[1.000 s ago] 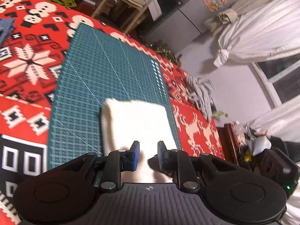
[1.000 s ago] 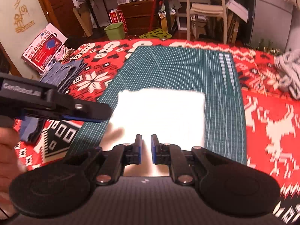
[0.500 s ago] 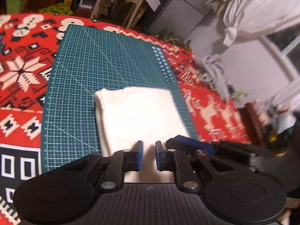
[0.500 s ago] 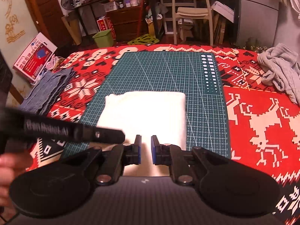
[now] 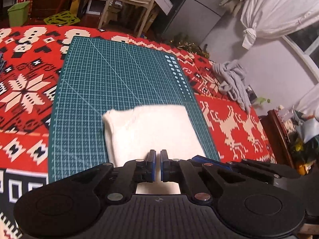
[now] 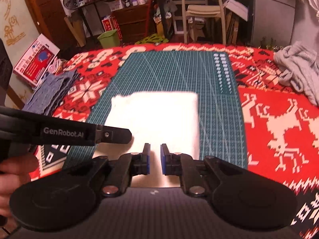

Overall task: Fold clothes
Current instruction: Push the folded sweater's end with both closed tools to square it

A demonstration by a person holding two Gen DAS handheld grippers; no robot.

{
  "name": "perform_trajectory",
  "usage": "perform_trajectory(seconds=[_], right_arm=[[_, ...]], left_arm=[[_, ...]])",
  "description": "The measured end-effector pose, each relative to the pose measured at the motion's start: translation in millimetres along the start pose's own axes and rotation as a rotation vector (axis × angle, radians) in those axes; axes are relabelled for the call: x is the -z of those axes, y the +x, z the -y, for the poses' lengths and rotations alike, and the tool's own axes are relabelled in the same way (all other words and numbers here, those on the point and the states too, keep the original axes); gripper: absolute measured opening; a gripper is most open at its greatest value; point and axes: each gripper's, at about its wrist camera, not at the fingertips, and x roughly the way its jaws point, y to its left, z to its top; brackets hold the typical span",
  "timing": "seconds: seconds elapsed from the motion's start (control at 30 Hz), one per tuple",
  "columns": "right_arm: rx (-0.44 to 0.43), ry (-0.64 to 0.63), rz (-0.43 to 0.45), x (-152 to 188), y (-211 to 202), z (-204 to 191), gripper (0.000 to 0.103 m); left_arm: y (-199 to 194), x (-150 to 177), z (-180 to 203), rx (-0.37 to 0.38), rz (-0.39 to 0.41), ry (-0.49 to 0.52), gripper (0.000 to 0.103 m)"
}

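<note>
The left gripper [image 5: 157, 164] has its blue pads almost pressed together with nothing between them, and the right gripper [image 6: 155, 159] has a small gap between its pads and holds nothing too. Both hang just above the near edge of the folded white cloth [image 6: 155, 117], which lies flat on the green cutting mat [image 6: 175, 73]. The mat sits on a red patterned blanket [image 6: 279, 123], with a gray crumpled garment [image 5: 233, 81] off to the right and a stack of blue cloths [image 6: 49, 87] off to the left.
</note>
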Motion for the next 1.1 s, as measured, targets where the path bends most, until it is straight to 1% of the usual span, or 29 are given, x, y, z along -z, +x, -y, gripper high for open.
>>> perform_trajectory(seconds=[0.1, 0.23, 0.33, 0.4, 0.53, 0.63, 0.67, 0.8, 0.93, 1.03, 1.1], right_arm=[[-0.002, 0.017, 0.006, -4, 4, 2, 0.013], [-0.007, 0.032, 0.002, -4, 12, 4, 0.013], [-0.010, 0.042, -0.001, -5, 19, 5, 0.013], [-0.005, 0.030, 0.002, -4, 19, 2, 0.013], [-0.004, 0.011, 0.007, -1, 15, -3, 0.013], [-0.013, 0.004, 0.008, 3, 9, -7, 0.013], [-0.016, 0.002, 0.008, 5, 6, -8, 0.013], [-0.028, -0.007, 0.009, 11, -3, -12, 0.013], [-0.038, -0.012, 0.010, 18, -13, -15, 0.013], [-0.037, -0.010, 0.011, 27, -22, -13, 0.013], [-0.036, -0.003, -0.006, 34, -24, -10, 0.013]], left_arm=[[9, -4, -6, 0.013, -0.016, -0.024, 0.003], [11, -1, -8, 0.008, -0.012, -0.033, 0.003], [13, 0, -5, -0.011, -0.004, -0.010, 0.004], [13, 2, -6, -0.010, 0.003, 0.005, 0.004], [13, 1, -14, 0.021, -0.006, -0.046, 0.004], [9, -1, -10, 0.009, -0.019, -0.056, 0.003], [6, 1, -10, 0.020, -0.018, -0.062, 0.003], [-12, 10, -8, 0.082, -0.012, -0.070, 0.003], [-22, 24, -6, 0.108, -0.031, -0.078, 0.003], [-18, 33, -3, 0.096, -0.062, -0.072, 0.003], [-15, 40, -1, 0.084, -0.081, -0.066, 0.003]])
